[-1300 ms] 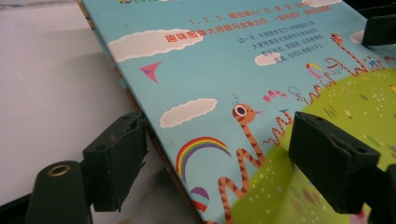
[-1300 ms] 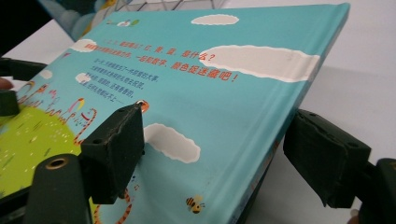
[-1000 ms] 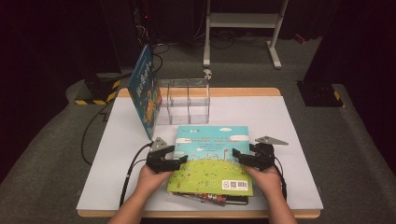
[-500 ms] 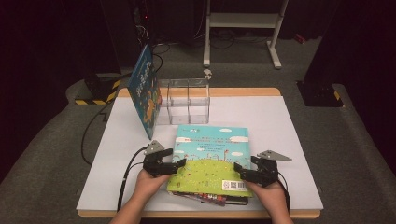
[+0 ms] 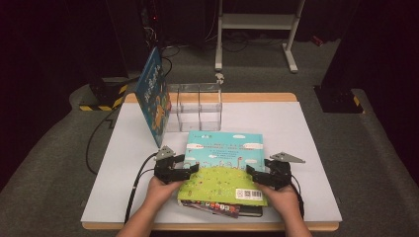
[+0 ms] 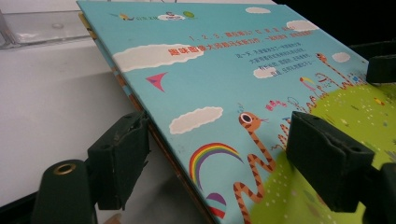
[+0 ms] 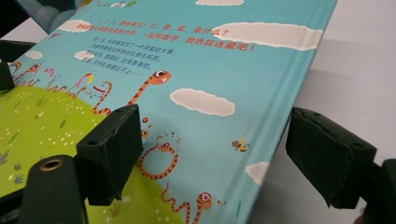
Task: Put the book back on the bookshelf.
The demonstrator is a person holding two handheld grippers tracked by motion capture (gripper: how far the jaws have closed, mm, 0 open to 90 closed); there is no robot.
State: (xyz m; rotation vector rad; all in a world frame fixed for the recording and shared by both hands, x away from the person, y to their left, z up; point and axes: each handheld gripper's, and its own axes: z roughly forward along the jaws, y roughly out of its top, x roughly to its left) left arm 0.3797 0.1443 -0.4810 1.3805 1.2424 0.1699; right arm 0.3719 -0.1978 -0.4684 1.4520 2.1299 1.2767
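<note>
Near the front edge of the worktop (image 5: 306, 128), a picture book (image 5: 225, 165) with a sky-blue and green cover is lying on top of 2 other books (image 5: 222, 207), whose edges are poking out beneath it. The left gripper (image 5: 190, 170) is sitting at the book's left edge with its jaws standing wide, 1 over the cover and 1 outside the edge, and neither pad is pressing on it. The right gripper (image 5: 253, 174) is straddling the right edge in the same way, jaws wide and gripping nothing. Farther back, a clear plastic organiser (image 5: 195, 106) is standing near the far edge, with another blue book (image 5: 154, 96) leaning upright against its left side.
</note>
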